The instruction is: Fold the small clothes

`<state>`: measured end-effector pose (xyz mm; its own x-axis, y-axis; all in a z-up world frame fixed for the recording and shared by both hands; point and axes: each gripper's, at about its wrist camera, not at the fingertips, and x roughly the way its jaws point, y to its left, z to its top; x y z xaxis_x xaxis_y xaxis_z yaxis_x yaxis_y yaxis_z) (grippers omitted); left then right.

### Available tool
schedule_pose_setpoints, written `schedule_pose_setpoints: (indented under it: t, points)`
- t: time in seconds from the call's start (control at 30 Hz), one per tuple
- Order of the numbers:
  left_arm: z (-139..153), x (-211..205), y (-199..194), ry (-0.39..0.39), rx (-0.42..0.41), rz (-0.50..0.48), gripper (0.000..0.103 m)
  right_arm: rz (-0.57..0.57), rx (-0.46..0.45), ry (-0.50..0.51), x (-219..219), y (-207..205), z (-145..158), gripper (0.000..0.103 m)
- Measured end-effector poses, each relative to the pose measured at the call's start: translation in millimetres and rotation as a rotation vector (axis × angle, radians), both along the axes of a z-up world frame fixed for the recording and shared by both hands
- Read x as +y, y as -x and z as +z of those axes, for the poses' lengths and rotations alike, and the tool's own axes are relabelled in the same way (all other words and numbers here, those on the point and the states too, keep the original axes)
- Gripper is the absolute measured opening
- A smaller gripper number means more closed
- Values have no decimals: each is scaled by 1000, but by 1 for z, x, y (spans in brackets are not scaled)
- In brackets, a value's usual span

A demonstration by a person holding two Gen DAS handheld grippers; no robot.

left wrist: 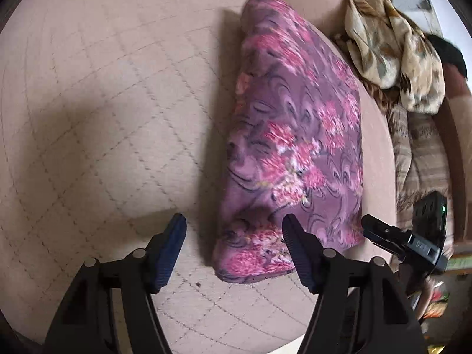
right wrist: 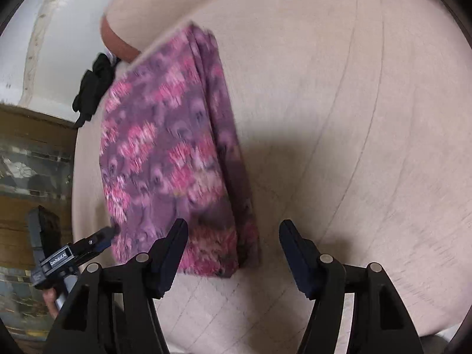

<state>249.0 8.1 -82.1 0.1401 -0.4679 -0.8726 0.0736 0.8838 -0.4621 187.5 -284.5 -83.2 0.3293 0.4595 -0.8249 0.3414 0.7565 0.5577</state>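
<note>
A folded purple garment with pink flowers [left wrist: 295, 135] lies on the beige quilted bed cover [left wrist: 103, 103]. It also shows, blurred, in the right wrist view [right wrist: 171, 153]. My left gripper [left wrist: 234, 236] is open and empty, hovering over the garment's near corner. My right gripper [right wrist: 233, 239] is open and empty, above the garment's near end. The right gripper also shows in the left wrist view [left wrist: 380, 233], at the garment's right edge. The left gripper shows in the right wrist view [right wrist: 97, 239], at the garment's left edge.
A crumpled cream and brown patterned cloth [left wrist: 395, 44] lies beyond the bed edge on a striped cushion [left wrist: 424, 153]. A black object [right wrist: 91, 88] sits at the bed's edge near a white wall [right wrist: 59, 44]. The bed cover [right wrist: 354, 118] stretches right.
</note>
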Motion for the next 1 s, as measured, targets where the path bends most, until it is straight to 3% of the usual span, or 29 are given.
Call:
schedule_pose_setpoints:
  t: [0.03, 0.1, 0.13, 0.2, 0.27, 0.43, 0.6, 0.67, 0.73, 0.77, 0.83, 0.87, 0.93, 1.0]
  points:
    - [-1, -5, 0, -8, -2, -11, 67, 4, 15, -55, 0, 0, -6, 66]
    - [-3, -13, 2, -6, -1, -32, 66, 7, 7, -100, -1, 1, -8, 42]
    - [-4, -16, 4, -11, -11, -31, 66, 16, 22, -115, 1, 0, -13, 25]
    - [-5, -16, 4, 6, -19, -26, 54, 27, 58, -78, 7, 6, -21, 20]
    - [-10, -12, -1, 57, 8, 5, 26, 40, 53, -51, 7, 5, -17, 15]
    - [-12, 1, -2, 127, 18, 39, 10, 79, 18, 10, 14, 5, -6, 12]
    - [43, 25, 36, 184, -115, 60, 9, 50, -93, -31, 15, 23, 24, 10]
    - [45, 36, 58, 197, -101, 79, 8, 43, -135, -62, 20, 50, 35, 10]
    - [26, 46, 81, 196, -53, 90, 8, 47, -113, -75, 35, 79, 22, 10]
    - [16, 48, 88, 193, -32, 91, 9, 36, -47, -89, 42, 97, -1, 10]
    - [-5, 51, 98, 182, -14, 91, 10, 35, -18, -49, 43, 101, -7, 11]
    - [-10, 51, 99, 162, -19, 87, 15, 35, -23, -42, 42, 101, -7, 13]
    - [0, 54, 99, 136, -36, 112, 21, 20, -42, -37, 38, 103, -1, 20]
    - [20, 57, 103, 126, -107, 124, 27, 5, -105, 8, 37, 106, 17, 25]
